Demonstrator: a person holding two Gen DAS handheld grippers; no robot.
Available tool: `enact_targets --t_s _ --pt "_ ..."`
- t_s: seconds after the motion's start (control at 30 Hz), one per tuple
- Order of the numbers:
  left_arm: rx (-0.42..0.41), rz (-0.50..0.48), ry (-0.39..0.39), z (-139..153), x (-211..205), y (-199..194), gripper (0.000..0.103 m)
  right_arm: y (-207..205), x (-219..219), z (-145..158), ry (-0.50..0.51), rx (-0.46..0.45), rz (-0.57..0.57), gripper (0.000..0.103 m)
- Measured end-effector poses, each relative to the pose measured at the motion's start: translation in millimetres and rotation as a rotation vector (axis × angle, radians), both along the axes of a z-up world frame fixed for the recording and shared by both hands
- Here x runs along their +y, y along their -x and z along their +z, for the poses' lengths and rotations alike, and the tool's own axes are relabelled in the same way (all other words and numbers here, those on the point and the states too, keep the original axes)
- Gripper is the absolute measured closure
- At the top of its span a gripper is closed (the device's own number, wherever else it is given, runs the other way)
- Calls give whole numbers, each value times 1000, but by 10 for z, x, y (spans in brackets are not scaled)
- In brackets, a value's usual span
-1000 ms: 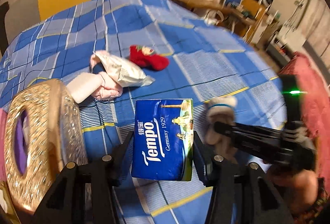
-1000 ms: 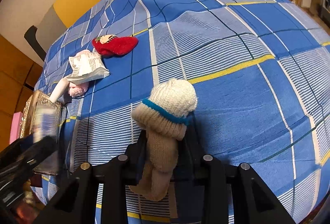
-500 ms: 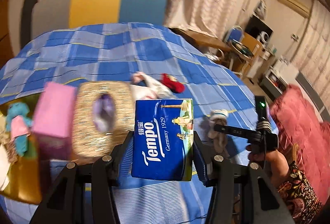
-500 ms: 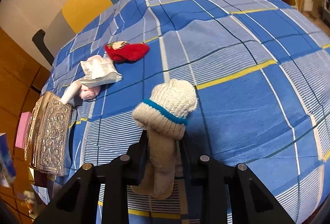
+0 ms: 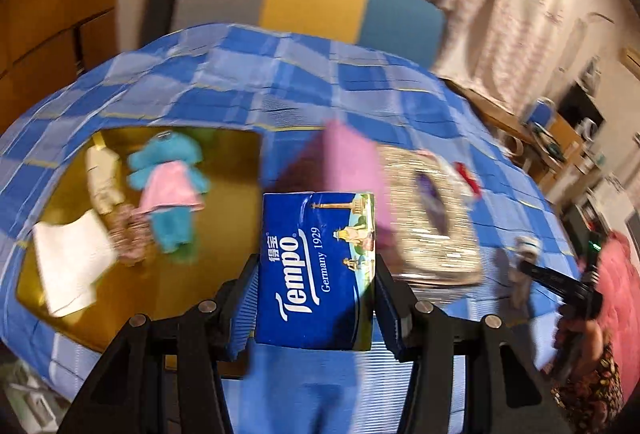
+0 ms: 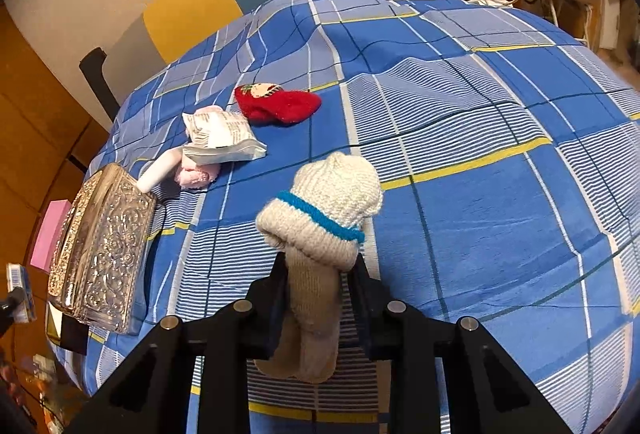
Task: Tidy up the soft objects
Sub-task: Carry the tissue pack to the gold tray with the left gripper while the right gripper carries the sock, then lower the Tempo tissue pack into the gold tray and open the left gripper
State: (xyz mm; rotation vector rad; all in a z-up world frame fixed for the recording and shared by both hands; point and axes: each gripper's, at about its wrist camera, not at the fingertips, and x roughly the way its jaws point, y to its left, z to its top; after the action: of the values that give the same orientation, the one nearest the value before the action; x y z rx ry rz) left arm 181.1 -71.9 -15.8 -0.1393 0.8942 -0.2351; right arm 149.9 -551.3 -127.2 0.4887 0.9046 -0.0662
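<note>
**Held items, catalogued from the ornate tissue box**

While both claws are clamped, a Tempo tissue pack (image 5: 316,274) is pinched by the left gripper (image 5: 316,298) just before the ornate tissue box (image 5: 432,226); a knitted sock (image 6: 320,234) is pinched by the right gripper (image 6: 318,298), well right of that box above the bedspread (image 6: 480,194).

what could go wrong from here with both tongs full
1. The tissue pack is held near its lower end in the left tongs; a fast swing might tip it loose.
2. The knitted sock droops from the right tongs and could drag on the bedspread.
</note>
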Motion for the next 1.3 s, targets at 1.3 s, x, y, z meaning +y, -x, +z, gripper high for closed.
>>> enact_targets --t_s 1.3 --pt "90 383 -73 -589 1925 -571 37 414 1027 1019 112 -190 61 74"
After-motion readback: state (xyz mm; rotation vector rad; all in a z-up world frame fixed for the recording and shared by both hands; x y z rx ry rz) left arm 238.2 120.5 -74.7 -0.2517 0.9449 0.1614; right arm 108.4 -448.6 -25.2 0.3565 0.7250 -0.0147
